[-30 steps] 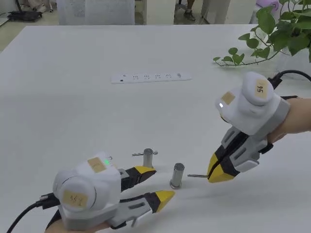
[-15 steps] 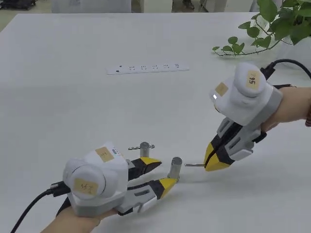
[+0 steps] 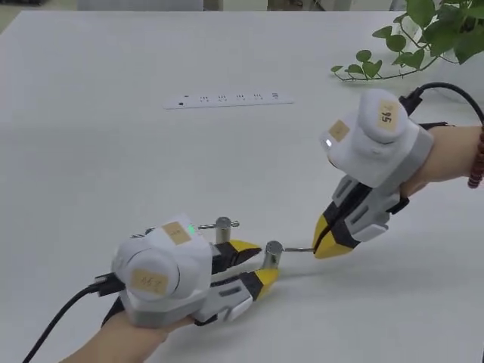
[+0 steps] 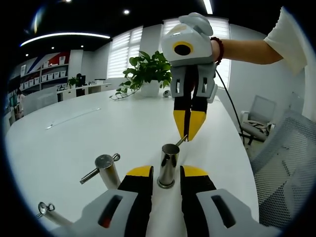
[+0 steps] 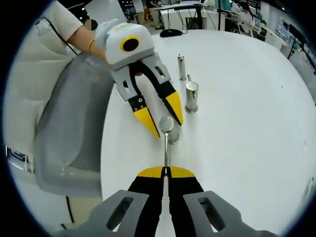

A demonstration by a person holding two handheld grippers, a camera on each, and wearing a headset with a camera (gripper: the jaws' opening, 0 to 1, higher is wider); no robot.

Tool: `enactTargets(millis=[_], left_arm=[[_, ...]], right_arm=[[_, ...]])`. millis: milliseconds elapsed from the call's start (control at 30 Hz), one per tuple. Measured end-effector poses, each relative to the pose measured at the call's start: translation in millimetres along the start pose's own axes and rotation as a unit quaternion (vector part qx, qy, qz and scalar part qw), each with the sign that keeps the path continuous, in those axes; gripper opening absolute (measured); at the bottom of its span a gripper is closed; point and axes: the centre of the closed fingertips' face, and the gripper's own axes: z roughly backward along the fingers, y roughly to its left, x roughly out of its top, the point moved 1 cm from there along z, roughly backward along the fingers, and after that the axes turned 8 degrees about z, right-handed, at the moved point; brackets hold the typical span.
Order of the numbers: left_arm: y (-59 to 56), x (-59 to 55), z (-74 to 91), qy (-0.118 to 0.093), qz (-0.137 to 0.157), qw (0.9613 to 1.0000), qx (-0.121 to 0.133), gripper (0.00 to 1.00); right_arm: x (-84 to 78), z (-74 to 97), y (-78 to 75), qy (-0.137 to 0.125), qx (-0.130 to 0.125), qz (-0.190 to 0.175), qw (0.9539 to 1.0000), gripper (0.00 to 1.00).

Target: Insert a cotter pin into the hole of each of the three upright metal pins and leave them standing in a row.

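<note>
right tongs tilt down, pinching cotter pin

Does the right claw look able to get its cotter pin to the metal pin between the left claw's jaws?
Probably yes: the cotter pin in the right claw points at the top of the metal pin, and the left claw flanks only its lower part, leaving that side free. Alignment unclear.
</note>
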Motion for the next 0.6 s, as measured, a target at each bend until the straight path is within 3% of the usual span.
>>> enactTargets(millis=[600], left_arm=[[-1.2,-1.4,-6.0,0.002,0.005,1.0000,-0.006,0.12]], right_arm=[[3.7,-1.6,-5.2,0.005,0.007,0.023,0.9997,0.03]])
